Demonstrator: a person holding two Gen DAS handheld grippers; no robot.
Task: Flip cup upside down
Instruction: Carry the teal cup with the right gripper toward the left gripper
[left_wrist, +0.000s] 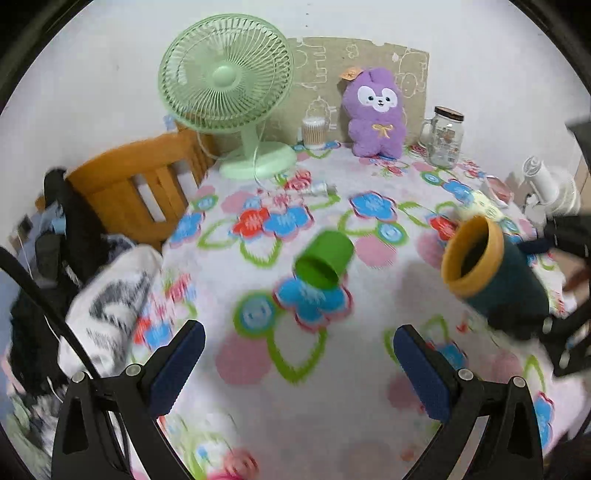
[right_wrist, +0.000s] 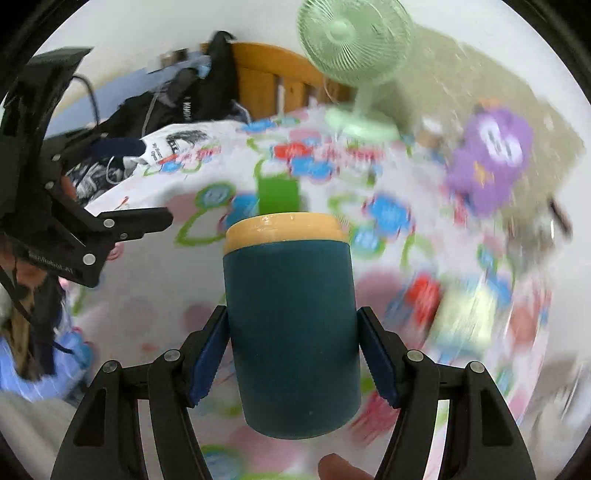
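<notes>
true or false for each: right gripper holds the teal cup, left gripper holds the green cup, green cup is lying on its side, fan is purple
1. The right gripper is clamped on the teal cup with the yellow rim. True.
2. The left gripper holds the green cup. False: it is open and empty, short of that cup.
3. The green cup lies tipped on the floral tablecloth. True.
4. The desk fan is purple. False: it is pale green; the plush toy is purple.

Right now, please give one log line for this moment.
right gripper: shut on cup, lifted, tilted | left gripper: open, empty | green cup: on its side
</notes>
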